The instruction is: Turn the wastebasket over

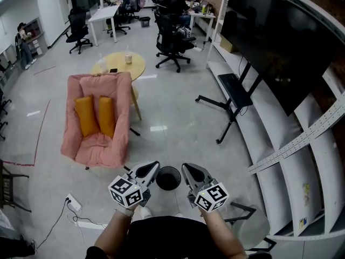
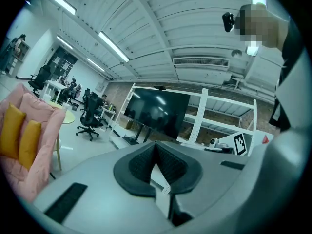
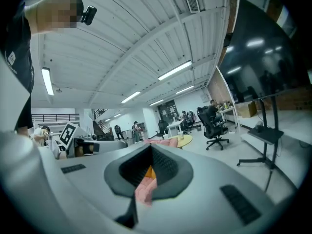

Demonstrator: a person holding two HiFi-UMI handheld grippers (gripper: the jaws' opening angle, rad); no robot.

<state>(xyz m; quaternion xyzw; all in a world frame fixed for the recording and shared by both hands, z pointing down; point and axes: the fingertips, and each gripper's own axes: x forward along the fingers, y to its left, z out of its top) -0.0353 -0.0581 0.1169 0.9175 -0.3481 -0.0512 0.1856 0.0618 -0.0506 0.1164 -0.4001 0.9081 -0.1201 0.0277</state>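
Observation:
In the head view a black round wastebasket (image 1: 168, 178) stands on the grey floor just ahead of the person, its open mouth facing up. My left gripper (image 1: 153, 167) hovers above its left rim and my right gripper (image 1: 186, 168) above its right rim, both pointing level and away from the person. Both are shut with nothing between the jaws. In the left gripper view the left gripper (image 2: 156, 146) has its jaws closed to a point, and the right gripper (image 3: 150, 148) looks the same in the right gripper view. The basket is hidden in both gripper views.
A pink armchair (image 1: 99, 120) with orange cushions stands ahead on the left, with a round yellow table (image 1: 121, 65) behind it. A large screen on a black stand (image 1: 269, 42) and white shelving (image 1: 302, 161) line the right. A power strip (image 1: 73, 203) lies on the floor at the left.

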